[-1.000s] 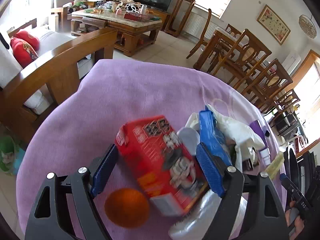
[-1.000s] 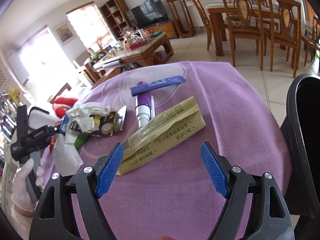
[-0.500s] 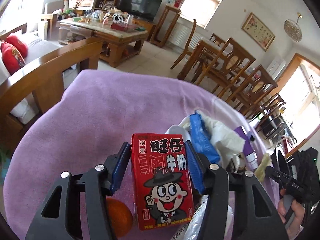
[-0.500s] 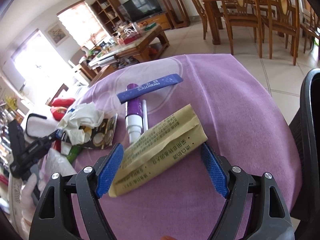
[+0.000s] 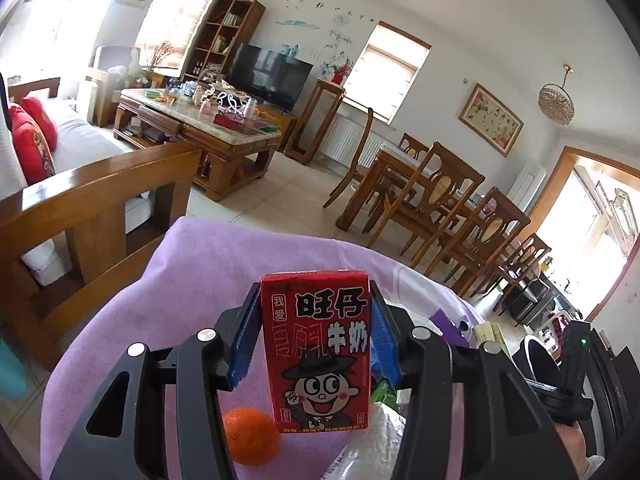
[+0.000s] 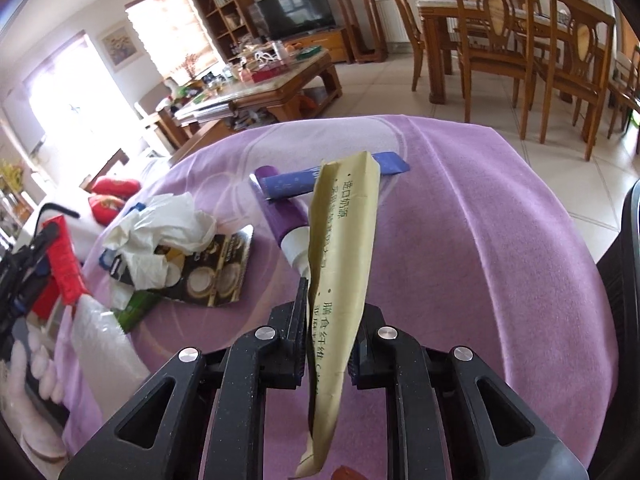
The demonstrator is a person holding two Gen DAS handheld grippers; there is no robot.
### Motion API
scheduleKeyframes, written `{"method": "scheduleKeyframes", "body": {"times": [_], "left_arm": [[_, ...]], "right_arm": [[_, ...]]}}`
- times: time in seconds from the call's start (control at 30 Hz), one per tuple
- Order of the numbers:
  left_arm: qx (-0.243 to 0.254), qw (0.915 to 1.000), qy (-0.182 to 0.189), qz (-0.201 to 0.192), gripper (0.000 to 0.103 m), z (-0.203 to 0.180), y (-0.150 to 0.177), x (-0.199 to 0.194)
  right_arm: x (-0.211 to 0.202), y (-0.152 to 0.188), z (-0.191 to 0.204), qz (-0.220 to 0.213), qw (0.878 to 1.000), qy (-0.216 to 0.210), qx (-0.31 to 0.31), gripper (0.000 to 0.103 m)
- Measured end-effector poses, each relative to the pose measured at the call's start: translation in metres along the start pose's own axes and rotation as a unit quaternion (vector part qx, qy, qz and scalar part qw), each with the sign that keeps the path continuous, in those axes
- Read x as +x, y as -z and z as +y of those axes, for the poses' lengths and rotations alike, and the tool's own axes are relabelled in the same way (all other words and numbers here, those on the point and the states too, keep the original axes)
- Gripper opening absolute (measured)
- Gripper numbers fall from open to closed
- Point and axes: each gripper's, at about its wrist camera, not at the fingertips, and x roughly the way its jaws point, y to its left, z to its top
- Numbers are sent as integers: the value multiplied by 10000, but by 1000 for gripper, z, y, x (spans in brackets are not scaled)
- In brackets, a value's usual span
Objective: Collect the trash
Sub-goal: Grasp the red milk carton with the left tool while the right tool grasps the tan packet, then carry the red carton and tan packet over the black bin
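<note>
On a round table draped in purple cloth, 2 hand-held grippers each grip a piece of trash. The left gripper clamps a red milk carton upright between its blue pads, lifted above the cloth; an orange sits on the cloth at 7 o'clock of the carton, with a clear plastic wrapper at 5 o'clock. In the right wrist view, the right gripper pinches a yellow paper sachet held on edge, its jaws nearly together around the thin packet. Beyond the sachet, at 12 o'clock, a blue stick pack lies across a purple tube. At 9 o'clock, crumpled white tissue rests on a dark printed packet, with a green wrapper just beside it. A black bin stands at the table's 3 o'clock edge.
</note>
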Motion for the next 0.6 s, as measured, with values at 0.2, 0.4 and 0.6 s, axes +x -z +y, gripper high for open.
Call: {"method": "scheduleKeyframes", "body": {"times": [0.2,0.4,0.6], "left_arm": [[51,9998,164,-90,50,-2,-4,0],[219,9986,481,44,50,-25,-4,-1],[643,9923,1049,104,50,-90,5,-24]], "right_arm": [[-39,10,12,-395,9988,-16,-277,13],[-79,24,13,-577,9972,-245,-417,12],[-119,35,2,-792,9940,-486,-580,12]]}}
